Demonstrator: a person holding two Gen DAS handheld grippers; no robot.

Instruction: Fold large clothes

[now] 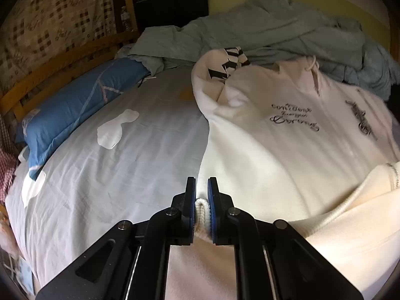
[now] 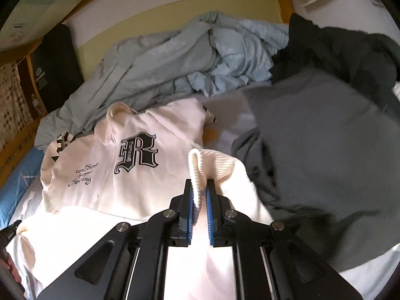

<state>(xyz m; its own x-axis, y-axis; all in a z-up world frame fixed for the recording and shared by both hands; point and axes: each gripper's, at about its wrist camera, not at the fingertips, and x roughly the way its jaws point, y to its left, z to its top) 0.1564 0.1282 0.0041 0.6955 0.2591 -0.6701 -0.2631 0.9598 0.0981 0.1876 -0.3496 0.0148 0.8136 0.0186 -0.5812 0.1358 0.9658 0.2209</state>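
A cream hoodie [image 1: 287,135] with black gothic lettering lies front up on the bed, hood toward the far side. In the left wrist view my left gripper [image 1: 201,187] is shut on the hoodie's ribbed hem [image 1: 201,207], holding it above the lower left of the garment. In the right wrist view the same hoodie [image 2: 120,175] shows its big "R" print. My right gripper [image 2: 200,188] is shut on the ribbed hem [image 2: 197,172], which loops up out of the blue pads [image 2: 192,200], with the lifted cloth draped over the hoodie's lower part.
A pale sheet [image 1: 120,165] covers the bed, with a blue pillow [image 1: 72,110] at its left. A heap of light blue-grey bedding [image 2: 175,70] lies behind the hoodie. Grey clothes [image 2: 325,162] and a dark garment [image 2: 350,50] lie to the right. A wooden bed frame [image 1: 55,70] runs along the left.
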